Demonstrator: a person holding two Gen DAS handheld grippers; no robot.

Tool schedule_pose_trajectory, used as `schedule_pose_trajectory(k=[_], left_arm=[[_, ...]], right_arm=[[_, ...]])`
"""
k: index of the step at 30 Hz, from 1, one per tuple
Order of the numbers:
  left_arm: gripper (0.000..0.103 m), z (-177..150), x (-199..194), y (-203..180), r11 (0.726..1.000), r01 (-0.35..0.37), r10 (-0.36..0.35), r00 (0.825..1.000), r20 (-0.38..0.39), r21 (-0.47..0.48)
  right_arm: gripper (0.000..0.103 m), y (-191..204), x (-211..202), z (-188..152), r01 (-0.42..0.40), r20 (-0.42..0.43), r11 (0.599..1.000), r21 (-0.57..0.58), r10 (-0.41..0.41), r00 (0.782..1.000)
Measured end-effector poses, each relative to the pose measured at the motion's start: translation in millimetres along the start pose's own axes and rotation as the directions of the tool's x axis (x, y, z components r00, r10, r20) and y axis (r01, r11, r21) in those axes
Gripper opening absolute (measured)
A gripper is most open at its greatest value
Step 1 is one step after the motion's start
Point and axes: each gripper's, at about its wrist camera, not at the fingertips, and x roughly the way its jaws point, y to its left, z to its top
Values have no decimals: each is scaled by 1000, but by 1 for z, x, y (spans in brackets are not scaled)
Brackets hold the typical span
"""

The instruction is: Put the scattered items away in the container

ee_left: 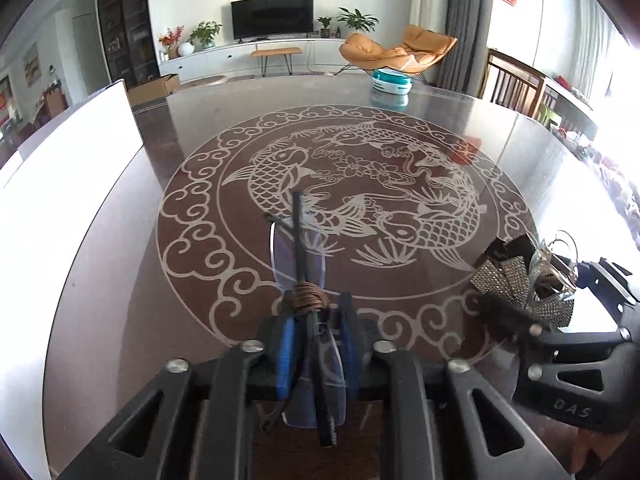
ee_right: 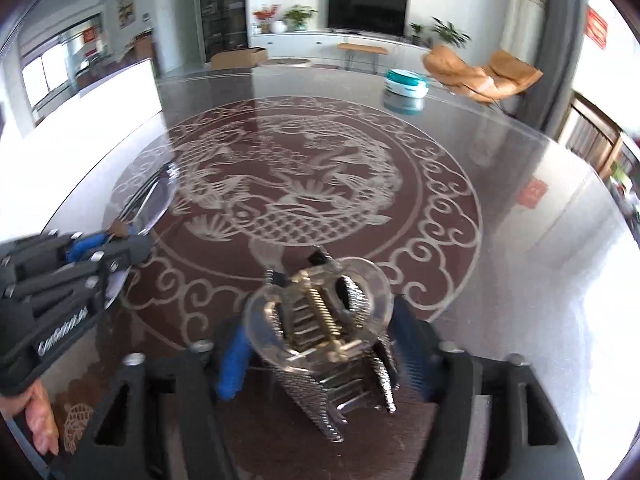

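In the left wrist view, the left hand-held gripper (ee_left: 316, 320) is seen clamped on a pair of rimless glasses (ee_left: 298, 256), held above the glass counter (ee_left: 120, 240). The right hand-held gripper (ee_left: 516, 312) is shown at the right edge, carrying a rhinestone hair clip (ee_left: 508, 276).

In the right wrist view, the right hand-held gripper (ee_right: 316, 344) is seen closed on the hair clip (ee_right: 320, 320). The teal-and-white container (ee_right: 406, 80) is seen at the far edge of the counter, well apart from both items. Both items are judged picked up, neither yet deposited; carrying and release remain.
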Motion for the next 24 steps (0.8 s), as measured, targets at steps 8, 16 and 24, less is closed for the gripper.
schedule_pose_trajectory(k=[8, 16, 24], left_arm=[[103, 4, 12, 9, 997, -60, 56, 995, -78, -52], [103, 3, 13, 10, 997, -55, 51, 996, -78, -56], [103, 3, 13, 9, 997, -55, 51, 996, -78, -57]], right_arm=[[94, -2, -1, -1, -29, -12, 1000, 4, 29, 1000], [96, -2, 2, 3, -26, -14, 1000, 5, 26, 1000], [96, -2, 3, 3, -27, -15, 1000, 4, 27, 1000]])
